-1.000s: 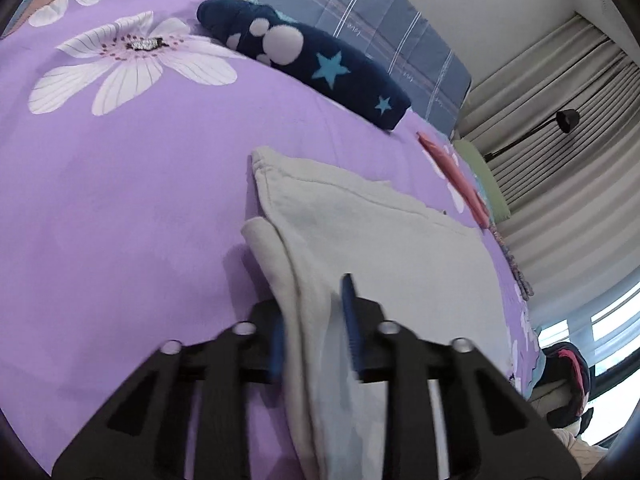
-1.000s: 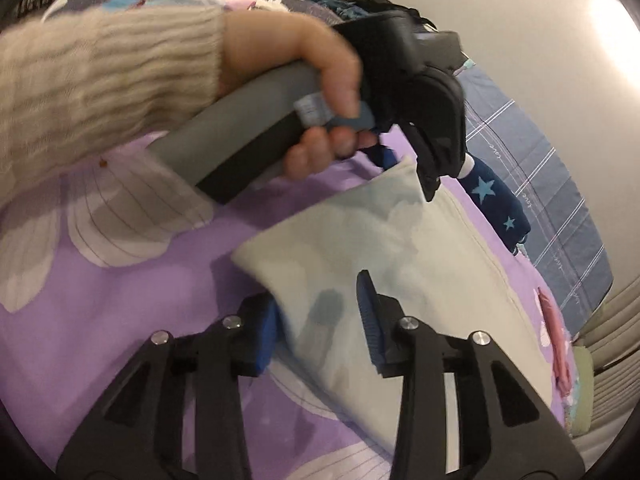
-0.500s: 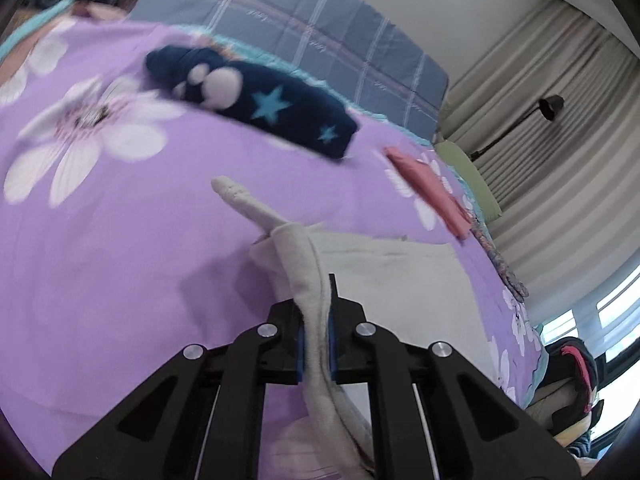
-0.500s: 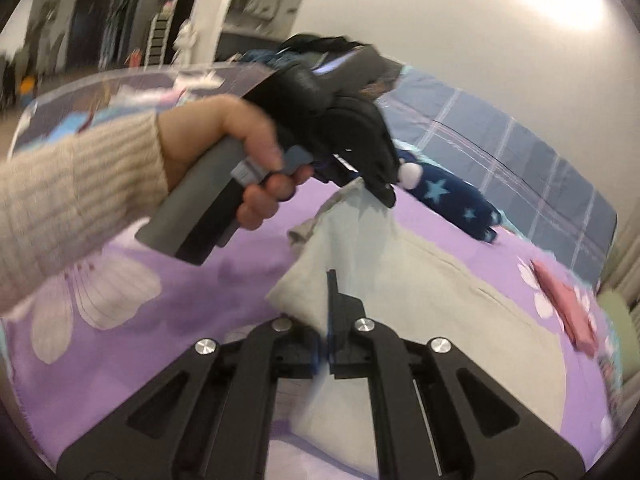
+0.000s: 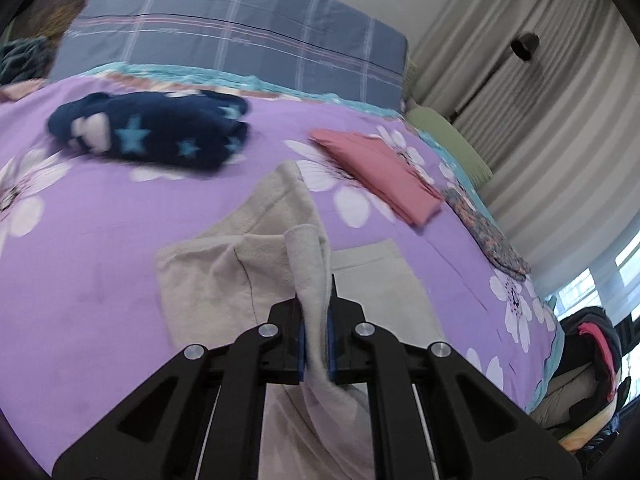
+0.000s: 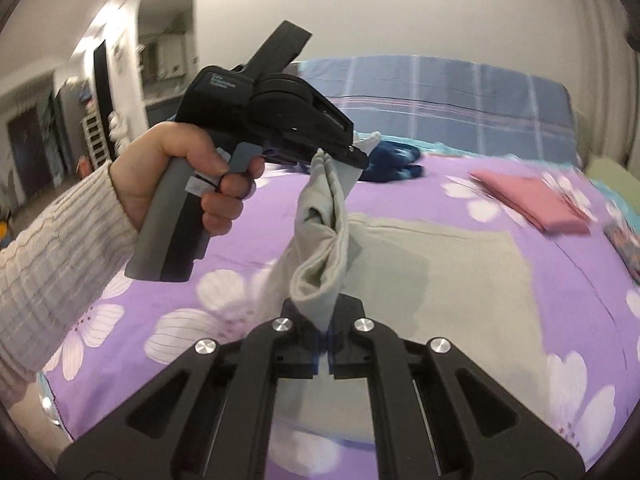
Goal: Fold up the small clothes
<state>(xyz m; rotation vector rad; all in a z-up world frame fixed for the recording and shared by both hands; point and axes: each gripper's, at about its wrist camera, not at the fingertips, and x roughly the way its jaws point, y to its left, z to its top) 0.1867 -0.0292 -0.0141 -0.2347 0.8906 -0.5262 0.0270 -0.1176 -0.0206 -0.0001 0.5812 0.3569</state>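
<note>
Pinching one edge of the beige garment (image 5: 256, 280) between its blue pads, the left hand-held gripper (image 5: 316, 344) sits at the lower centre of the left wrist view, jaws pressed onto the cloth. The right hand-held gripper (image 6: 323, 344), at the lower centre of the right wrist view, is likewise clamped on a bunched fold of the same garment (image 6: 452, 280). In the right wrist view the left hand-held gripper (image 6: 352, 152) appears in the upper centre, held by a hand (image 6: 180, 176) in a cream ribbed-knit sleeve (image 6: 56, 256), with a twisted strip of cloth strung between the two tools, running from the lower centre up toward the upper centre. The rest of the garment lies flat on the bed (image 6: 160, 248), centre to right of the frame, its long axis running left to right. The fabric is a soft matte knit with a stitched hem and a seam visible in the left wrist view. The purple bedsheet (image 5: 100, 240) carries white flower prints. Beyond lie a dark blue star-patterned bundle (image 5: 152, 136), a flat folded pink cloth (image 5: 380, 172) and a grey-blue plaid pillow (image 5: 240, 36); both views are slightly motion-blurred.
</note>
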